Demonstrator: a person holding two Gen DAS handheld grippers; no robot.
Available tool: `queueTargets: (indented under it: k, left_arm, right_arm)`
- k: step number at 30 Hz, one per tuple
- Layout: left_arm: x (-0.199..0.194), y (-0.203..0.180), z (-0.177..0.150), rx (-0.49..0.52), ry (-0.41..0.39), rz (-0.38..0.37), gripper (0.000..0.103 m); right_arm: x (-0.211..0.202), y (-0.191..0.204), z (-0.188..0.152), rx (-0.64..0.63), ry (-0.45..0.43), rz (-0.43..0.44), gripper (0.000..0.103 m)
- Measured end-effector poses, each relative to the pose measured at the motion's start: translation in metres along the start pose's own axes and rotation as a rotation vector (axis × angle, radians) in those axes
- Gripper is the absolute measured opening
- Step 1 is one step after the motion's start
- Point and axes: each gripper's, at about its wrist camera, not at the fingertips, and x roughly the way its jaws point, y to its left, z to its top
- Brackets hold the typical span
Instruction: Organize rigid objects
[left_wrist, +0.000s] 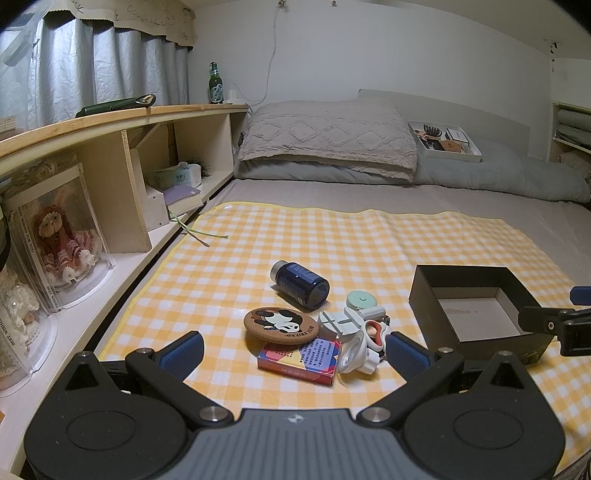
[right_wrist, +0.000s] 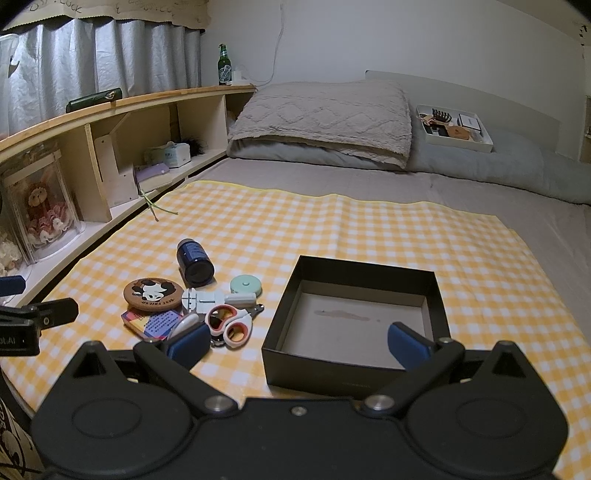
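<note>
Right wrist view: black box (right_wrist: 354, 321) sits empty; both grippers' jaws spread wide.

Card box (left_wrist: 300, 356) partly under cork coaster (left_wrist: 281, 325); text on it too small to read.

On the yellow checked cloth (right_wrist: 332, 229) the right gripper (right_wrist: 299, 341) hangs wide apart over the black box's (right_wrist: 314, 363) near wall, with the scissors (right_wrist: 229, 321), cork coaster (right_wrist: 153, 293) and blue bottle (right_wrist: 194, 262) clustered just left.
</note>
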Motion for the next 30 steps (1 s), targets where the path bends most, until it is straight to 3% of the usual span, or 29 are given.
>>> queueTargets:
  k: [15, 23, 30]
  left_arm:
    - [-0.011, 0.002, 0.002, -0.01, -0.03, 0.008, 0.103]
    - [-0.028, -0.001, 0.022, 0.05, -0.131, -0.003, 0.103]
    - [-0.026, -0.002, 0.053, 0.134, -0.22, -0.027, 0.103]
  right_arm:
    - [-0.005, 0.003, 0.0, -0.018, -0.014, 0.004, 0.103]
    - [-0.024, -0.002, 0.011, -0.025, -0.084, 0.001, 0.103]
    - [-0.038, -0.03, 0.047, -0.017, -0.119, -0.029, 0.103]
